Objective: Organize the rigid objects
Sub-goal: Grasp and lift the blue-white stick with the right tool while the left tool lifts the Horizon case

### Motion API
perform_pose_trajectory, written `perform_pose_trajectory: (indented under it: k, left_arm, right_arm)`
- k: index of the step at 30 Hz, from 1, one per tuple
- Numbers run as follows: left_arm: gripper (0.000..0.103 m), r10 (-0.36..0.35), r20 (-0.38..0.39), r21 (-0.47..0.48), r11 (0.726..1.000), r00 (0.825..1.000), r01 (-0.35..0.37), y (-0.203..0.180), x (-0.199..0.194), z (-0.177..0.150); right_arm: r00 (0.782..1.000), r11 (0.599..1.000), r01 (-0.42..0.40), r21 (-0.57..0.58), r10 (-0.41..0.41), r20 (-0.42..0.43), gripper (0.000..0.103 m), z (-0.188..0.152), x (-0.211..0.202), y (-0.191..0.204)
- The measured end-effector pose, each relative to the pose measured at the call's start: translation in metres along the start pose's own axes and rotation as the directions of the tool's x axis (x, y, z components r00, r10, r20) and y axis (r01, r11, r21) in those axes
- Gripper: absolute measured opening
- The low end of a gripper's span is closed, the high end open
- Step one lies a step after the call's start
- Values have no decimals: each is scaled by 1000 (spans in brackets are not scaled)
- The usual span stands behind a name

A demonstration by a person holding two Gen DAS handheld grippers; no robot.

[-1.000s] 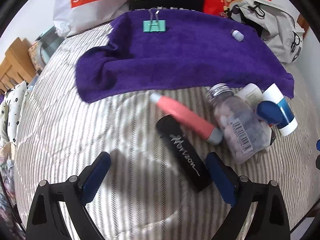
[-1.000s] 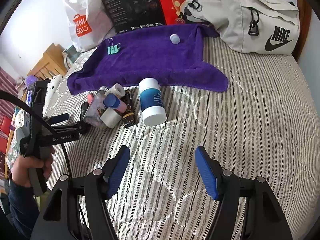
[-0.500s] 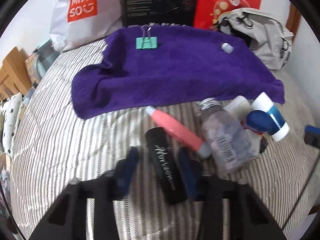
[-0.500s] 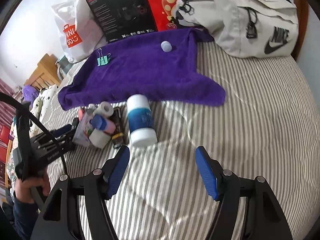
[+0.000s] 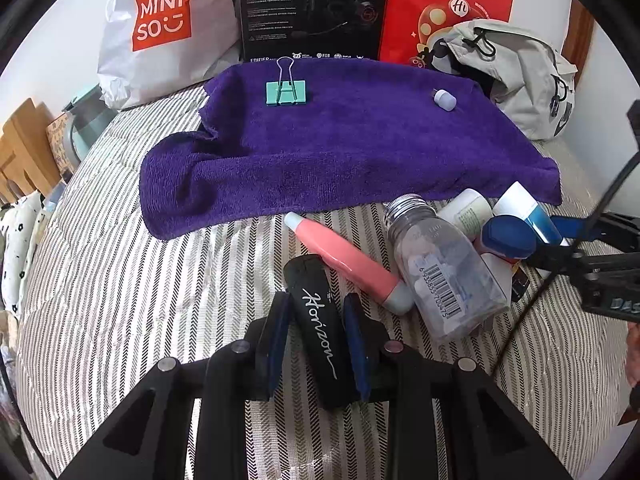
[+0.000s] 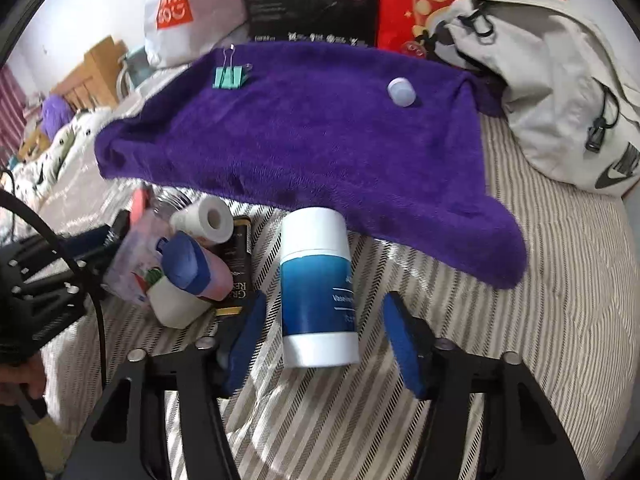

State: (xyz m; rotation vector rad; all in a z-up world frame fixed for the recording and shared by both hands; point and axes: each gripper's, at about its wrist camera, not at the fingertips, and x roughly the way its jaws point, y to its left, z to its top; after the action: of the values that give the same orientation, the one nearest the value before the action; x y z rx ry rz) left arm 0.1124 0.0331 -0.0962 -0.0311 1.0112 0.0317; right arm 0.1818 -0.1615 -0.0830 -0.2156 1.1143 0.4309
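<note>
My left gripper (image 5: pixel 318 344) is shut on a black case marked "Horizon" (image 5: pixel 318 328) that lies on the striped bedspread. Beside it lie a pink tube (image 5: pixel 344 258) and a clear bottle (image 5: pixel 444 276). My right gripper (image 6: pixel 324 334) is open, its pads on either side of a blue-and-white jar (image 6: pixel 316 284) lying on its side, not touching it. A purple towel (image 5: pixel 344 144) spreads behind, with a teal binder clip (image 5: pixel 286 90) and a small white cap (image 5: pixel 445 100) on it.
More small containers are piled left of the jar: a white roll-shaped tube (image 6: pixel 208 218), a blue-capped pink bottle (image 6: pixel 192 266) and a dark box (image 6: pixel 238 268). A grey backpack (image 6: pixel 560 92), a white shopping bag (image 5: pixel 160 36) and boxes line the back.
My left gripper moved forward and shut on the black case. My right gripper advanced until its open pads flank the blue-and-white jar.
</note>
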Motion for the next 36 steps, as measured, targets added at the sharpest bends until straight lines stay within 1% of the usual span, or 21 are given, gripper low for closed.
perform_pose_trajectory:
  k: [1, 2, 6, 10, 15, 19, 21, 25, 29, 36]
  left_arm:
    - [26, -3, 0, -1, 1000, 1000, 3, 0, 0, 0]
    - [26, -6, 0, -2, 1000, 1000, 6, 1, 0, 0]
    - [26, -8, 0, 2, 1000, 1000, 8, 1, 0, 0]
    - [26, -7, -2, 6, 1000, 1000, 7, 0, 0, 1]
    - [26, -22, -11, 5, 1000, 1000, 22, 2, -1, 3]
    - [22, -52, -18, -22, 998, 999, 51, 10, -3, 1]
    - [22, -62, -8, -33, 998, 998, 61, 14, -8, 0]
    - [21, -53, 9, -30, 998, 999, 53, 19, -17, 2]
    - [21, -60, 24, -44, 997, 998, 61, 25, -25, 6]
    - [21, -79, 58, -57, 995, 995, 82, 34, -38, 20]
  right_arm:
    - [1000, 1000, 0, 7, 1, -2, 52, 0, 5, 0]
    - [1000, 1000, 11, 5, -11, 13, 50, 0, 6, 0]
    - [999, 1000, 19, -12, -18, 36, 48, -2, 7, 1]
    - [999, 1000, 1, -10, -1, 40, 37, -1, 6, -3]
    - [999, 999, -34, 7, 34, 29, 36, 2, 5, -9]
    - [997, 996, -68, 54, 67, 32, 36, -2, -4, -16]
    - [996, 994, -81, 68, 78, 38, 36, -5, -10, -20]
    - [994, 992, -96, 78, 92, 58, 36, -10, -24, -24]
    - [993, 992, -104, 78, 98, 70, 36, -11, -35, -27]
    - [990, 990, -121, 71, 115, 77, 36, -7, -42, -30]
